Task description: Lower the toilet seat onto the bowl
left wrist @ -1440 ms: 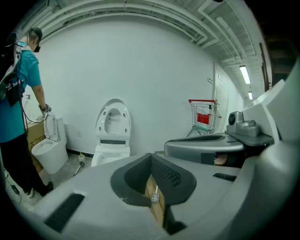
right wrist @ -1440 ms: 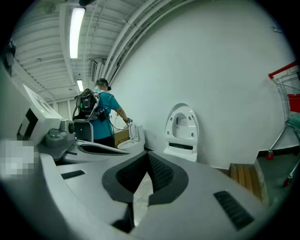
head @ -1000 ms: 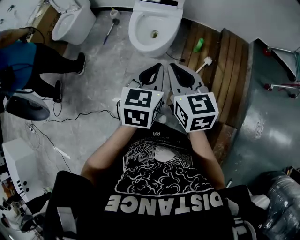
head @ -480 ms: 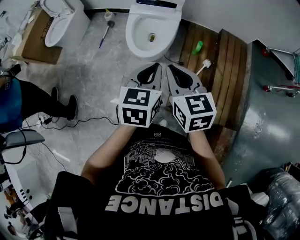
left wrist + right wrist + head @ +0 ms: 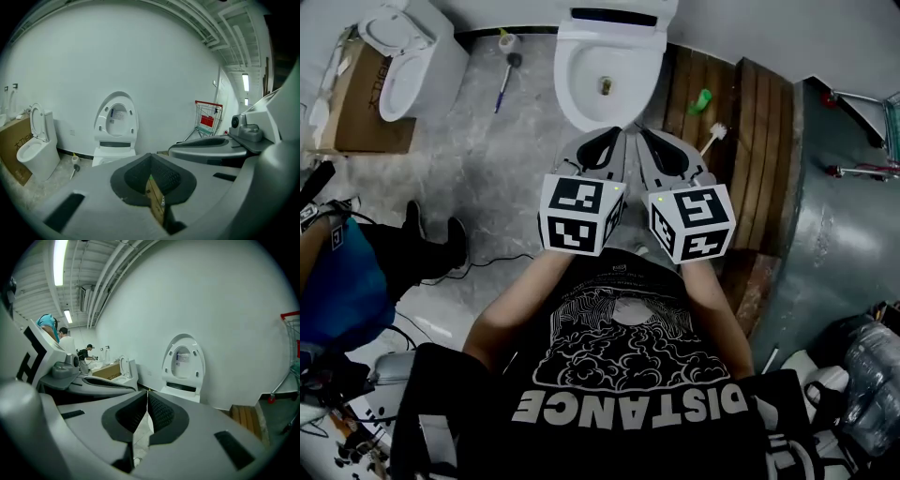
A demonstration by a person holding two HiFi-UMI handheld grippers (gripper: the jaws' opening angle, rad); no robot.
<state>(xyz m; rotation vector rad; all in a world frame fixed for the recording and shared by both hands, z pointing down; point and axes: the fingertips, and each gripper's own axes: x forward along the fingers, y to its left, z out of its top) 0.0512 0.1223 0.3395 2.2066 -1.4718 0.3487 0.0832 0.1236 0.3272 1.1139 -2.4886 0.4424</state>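
One brush [image 5: 513, 62] left of toilet [image 5: 577, 94]; green bottle [image 5: 701, 98] right.

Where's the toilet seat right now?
Left gripper view, left of centre: the toilet seat stands raised against the white wall above its bowl, right of the second toilet.

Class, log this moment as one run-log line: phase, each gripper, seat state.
phase: before contact | left gripper: shut, empty | right gripper: shut, empty | white plastic toilet seat: upright, untouched
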